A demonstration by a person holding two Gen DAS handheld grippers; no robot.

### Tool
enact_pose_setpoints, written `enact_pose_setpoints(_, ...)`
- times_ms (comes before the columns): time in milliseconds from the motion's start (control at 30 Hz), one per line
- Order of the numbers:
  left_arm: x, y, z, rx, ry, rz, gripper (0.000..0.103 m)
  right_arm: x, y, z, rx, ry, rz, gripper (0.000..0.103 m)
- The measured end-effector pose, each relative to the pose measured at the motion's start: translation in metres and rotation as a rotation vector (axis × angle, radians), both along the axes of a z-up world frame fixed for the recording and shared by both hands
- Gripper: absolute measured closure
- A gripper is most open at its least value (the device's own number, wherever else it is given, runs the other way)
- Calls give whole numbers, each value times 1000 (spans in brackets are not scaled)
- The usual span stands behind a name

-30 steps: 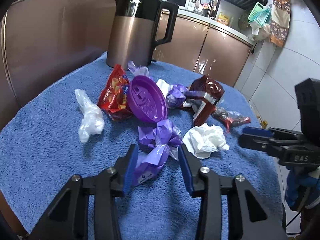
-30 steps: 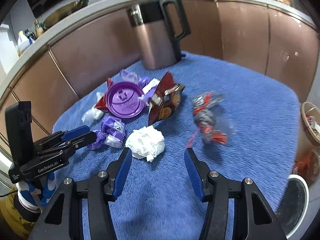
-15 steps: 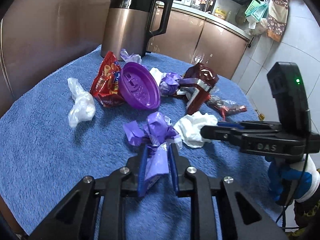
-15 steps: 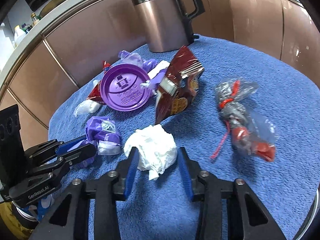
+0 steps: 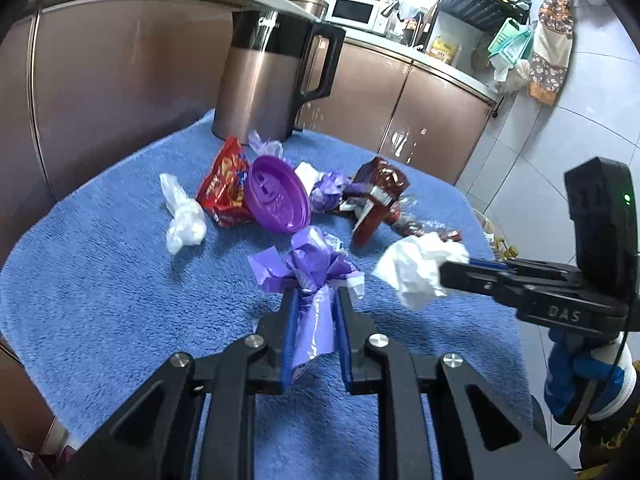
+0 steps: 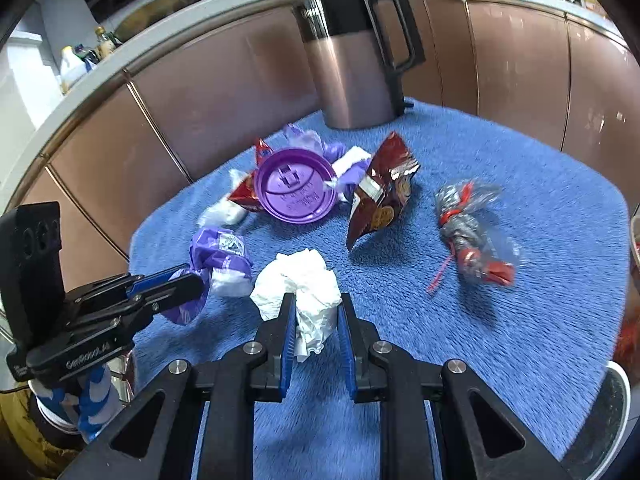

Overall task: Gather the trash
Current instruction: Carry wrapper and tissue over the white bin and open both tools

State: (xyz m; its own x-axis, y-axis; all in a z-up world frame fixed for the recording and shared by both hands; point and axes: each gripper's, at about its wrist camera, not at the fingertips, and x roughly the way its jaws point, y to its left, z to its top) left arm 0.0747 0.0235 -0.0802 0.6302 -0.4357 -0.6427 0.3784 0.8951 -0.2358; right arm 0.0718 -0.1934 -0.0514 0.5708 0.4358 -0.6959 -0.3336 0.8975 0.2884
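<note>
Left wrist view shows my left gripper [image 5: 316,316] closing on the purple wrapper [image 5: 310,280], its long axis along my fingers, while my right gripper [image 6: 316,320] closes on the white tissue [image 6: 304,284] at lower centre.

Both fisheye views sit close above the blue-towelled table [image 5: 100,280], angled down along their own fingers. The left looks from the left side, the right from the right; both share the purple lid [image 5: 276,196] and kettle [image 6: 352,72].
</note>
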Motion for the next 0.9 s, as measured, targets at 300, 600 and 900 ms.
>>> enact_pose_setpoints(300, -25, -2, 27, 4, -33, 16, 86, -59, -41, 40, 30, -102, -93, 84)
enact_pose_setpoints(600, -54, -42, 53, 26, -72, -56, 86, -125, -123, 62, 110, -183, -313, 84)
enact_pose_setpoints(900, -77, -124, 66, 72, -97, -230, 86, -197, -209, 68, 60, -246, -610, 84)
